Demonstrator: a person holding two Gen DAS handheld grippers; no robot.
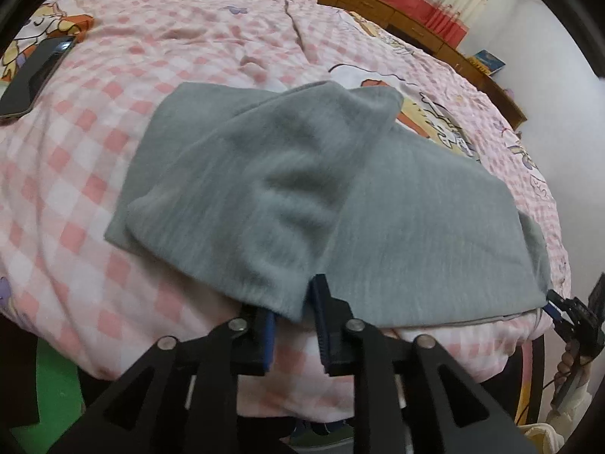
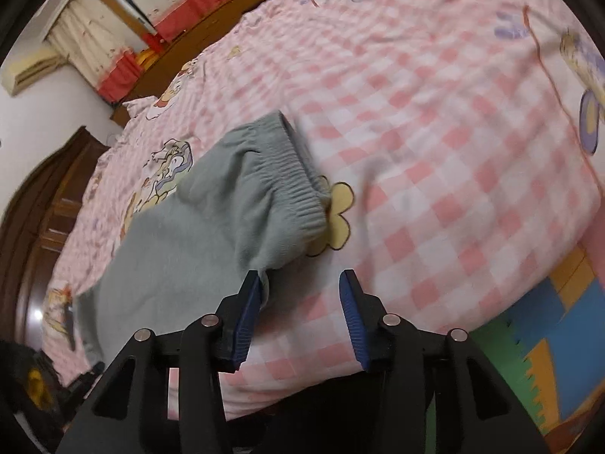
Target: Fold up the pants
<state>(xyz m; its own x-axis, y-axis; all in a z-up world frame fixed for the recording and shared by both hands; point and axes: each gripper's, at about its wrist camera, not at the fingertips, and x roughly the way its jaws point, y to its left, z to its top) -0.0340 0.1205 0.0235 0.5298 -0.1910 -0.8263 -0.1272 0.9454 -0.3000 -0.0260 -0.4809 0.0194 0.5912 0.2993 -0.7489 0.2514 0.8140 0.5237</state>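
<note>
The left tongs [image 1: 293, 325] stand a little open at the near edge of the bed. A corner of the grey knitted pants [image 1: 302, 189] hangs over the left blue pad and into the gap, but the two pads do not press it together. The right tongs [image 2: 300, 317] stand clearly open; their left blue pad touches the near hem of the pants [image 2: 211, 242], and the space between the pads shows only the pink and white checked bed cover [image 2: 435, 151].

The pants lie folded on this bed cover [image 1: 94, 159], just in front of both tongs, with one layer laid across the other.

The left wrist view shows the whole folded shape, a dark flat phone [image 1: 36, 75] lying well apart at the far left on the cover, and the right tongs [image 1: 556, 306] at the right corner of the pants. The right wrist view shows the ribbed elastic waistband [image 2: 298, 178] and a coloured foam floor mat [image 2: 548, 340] beside the bed.
</note>
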